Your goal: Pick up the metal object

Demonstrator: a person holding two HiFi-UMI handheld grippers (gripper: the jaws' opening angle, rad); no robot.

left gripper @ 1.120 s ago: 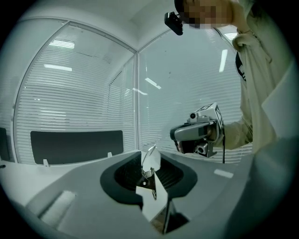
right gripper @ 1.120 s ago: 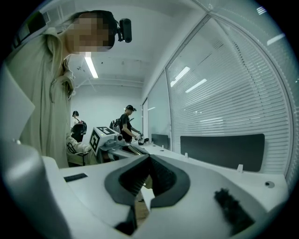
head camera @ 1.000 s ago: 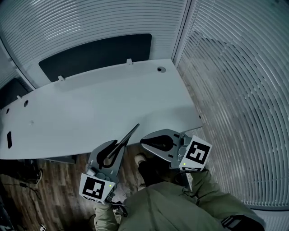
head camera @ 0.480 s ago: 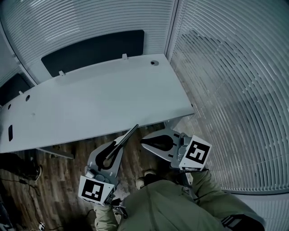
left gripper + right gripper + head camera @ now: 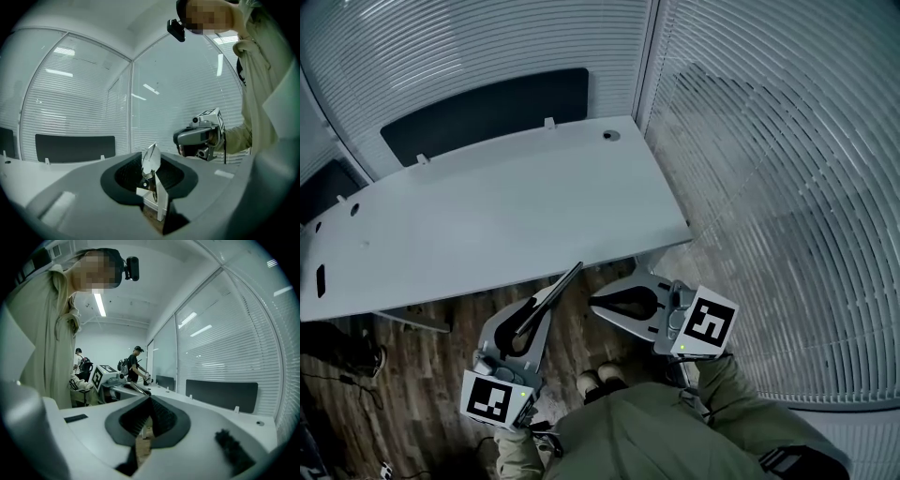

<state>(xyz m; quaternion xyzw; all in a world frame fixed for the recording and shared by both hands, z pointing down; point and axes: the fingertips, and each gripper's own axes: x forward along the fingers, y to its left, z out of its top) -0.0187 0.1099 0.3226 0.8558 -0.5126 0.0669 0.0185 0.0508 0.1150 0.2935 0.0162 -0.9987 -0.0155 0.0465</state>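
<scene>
My left gripper [image 5: 542, 305] is shut on the metal object [image 5: 562, 284], a long thin utensil that sticks out forward past the jaws. In the left gripper view the shiny metal object [image 5: 151, 161] stands upright between the pads of the left gripper [image 5: 152, 180]. My right gripper [image 5: 592, 300] hangs just right of it, jaws closed together and empty. Both grippers hover over the wooden floor [image 5: 441, 352], short of the white table's [image 5: 487, 220] near edge. The right gripper view shows its own jaws meeting at the right gripper [image 5: 149, 401], with the left gripper [image 5: 108, 377] beyond.
The white table carries nothing I can see but small holes and clips along its rim. A dark panel [image 5: 483, 111] and slatted blinds stand behind it; a glass wall with blinds [image 5: 769, 187] runs along the right. Two people [image 5: 135, 363] stand far off in the right gripper view.
The table has slid farther away in the head view as both grippers drew back from its edge over the floor. The metal object stays in the left gripper.
</scene>
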